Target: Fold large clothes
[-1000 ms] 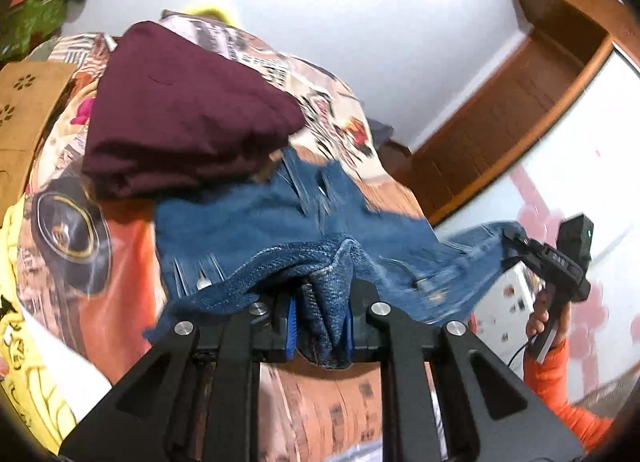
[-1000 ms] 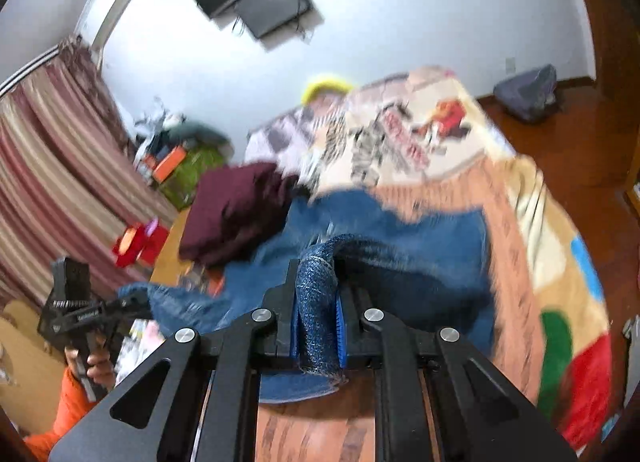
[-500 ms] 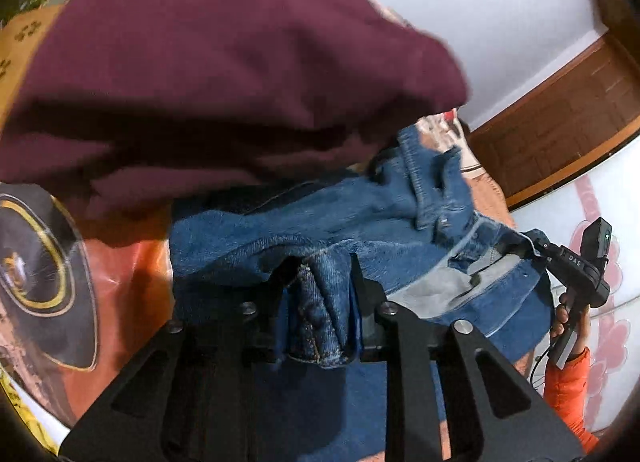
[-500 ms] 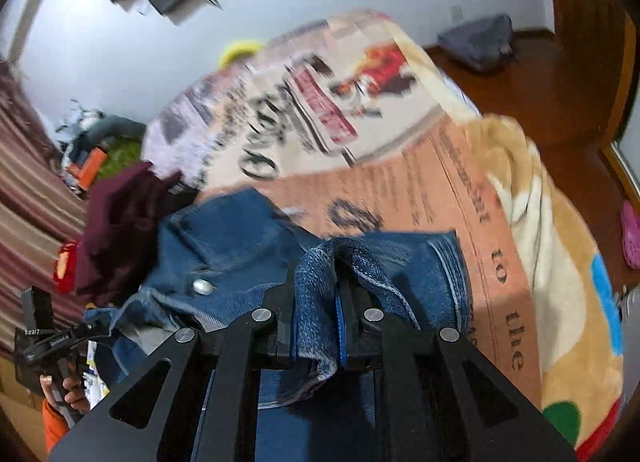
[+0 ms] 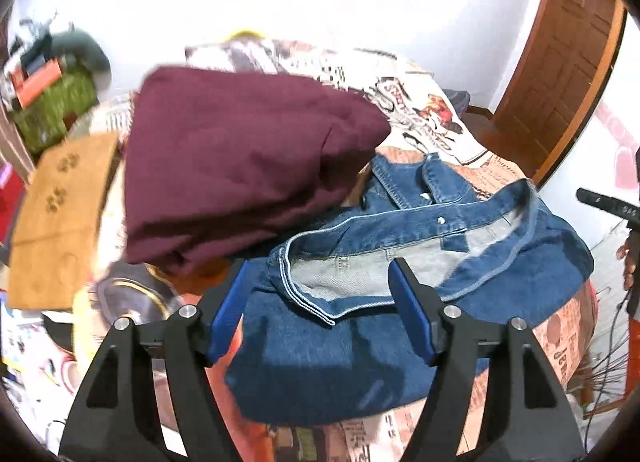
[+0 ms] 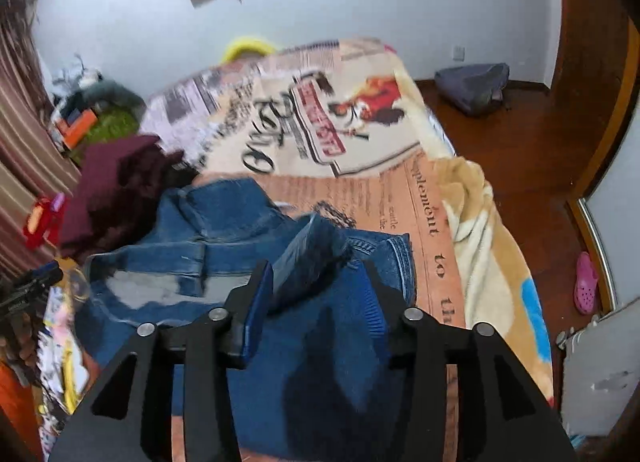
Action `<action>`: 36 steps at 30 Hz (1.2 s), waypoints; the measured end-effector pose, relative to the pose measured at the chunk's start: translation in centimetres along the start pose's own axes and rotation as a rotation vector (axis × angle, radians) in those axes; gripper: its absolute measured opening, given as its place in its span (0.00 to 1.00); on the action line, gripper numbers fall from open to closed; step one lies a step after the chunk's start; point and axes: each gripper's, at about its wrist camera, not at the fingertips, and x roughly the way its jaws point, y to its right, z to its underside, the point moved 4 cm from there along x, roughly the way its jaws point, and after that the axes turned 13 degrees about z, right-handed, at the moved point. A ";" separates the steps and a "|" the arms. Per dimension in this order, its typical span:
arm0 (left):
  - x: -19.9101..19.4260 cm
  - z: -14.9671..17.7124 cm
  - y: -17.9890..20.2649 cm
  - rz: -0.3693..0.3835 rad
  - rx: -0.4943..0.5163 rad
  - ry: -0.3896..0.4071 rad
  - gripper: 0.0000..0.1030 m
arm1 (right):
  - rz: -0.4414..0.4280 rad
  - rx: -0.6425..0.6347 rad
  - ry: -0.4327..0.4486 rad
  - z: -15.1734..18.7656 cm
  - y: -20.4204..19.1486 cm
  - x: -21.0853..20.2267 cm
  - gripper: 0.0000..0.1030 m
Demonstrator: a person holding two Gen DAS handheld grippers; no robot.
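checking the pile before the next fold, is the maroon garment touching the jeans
Touching. In the left wrist view the maroon garment lies over the far left edge of the jeans, with no bedspread showing between them there.

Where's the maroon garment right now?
In the left wrist view the maroon garment lies folded on the bed, upper left of the jeans, overlapping their far left edge.

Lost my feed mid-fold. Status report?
Both hand-held grippers, left and right, opening, letting go. Jeans folded on bed. Maroon garment overlaps their far edge.
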 end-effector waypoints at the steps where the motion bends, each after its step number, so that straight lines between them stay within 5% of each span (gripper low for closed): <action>1: -0.7 0.2 0.5 -0.010 0.016 0.008 0.68 | -0.010 0.001 0.009 0.2 -0.1 -0.7 0.40; 8: -1.1 2.8 2.9 -0.009 0.027 -0.028 0.70 | 0.001 -0.071 0.059 2.7 -2.2 -3.7 0.51; 22: 6.8 8.2 3.9 0.043 -0.023 -0.232 0.70 | -0.041 -0.196 -0.137 8.3 -7.5 1.3 0.51; 30: 11.1 5.7 2.1 0.035 -0.006 -0.218 0.82 | -0.052 -0.345 -0.177 7.9 -11.1 6.3 0.62; 36: 14.8 2.3 -1.1 -0.082 -0.002 -0.233 0.82 | -0.066 -0.335 -0.263 4.7 -11.8 10.9 0.62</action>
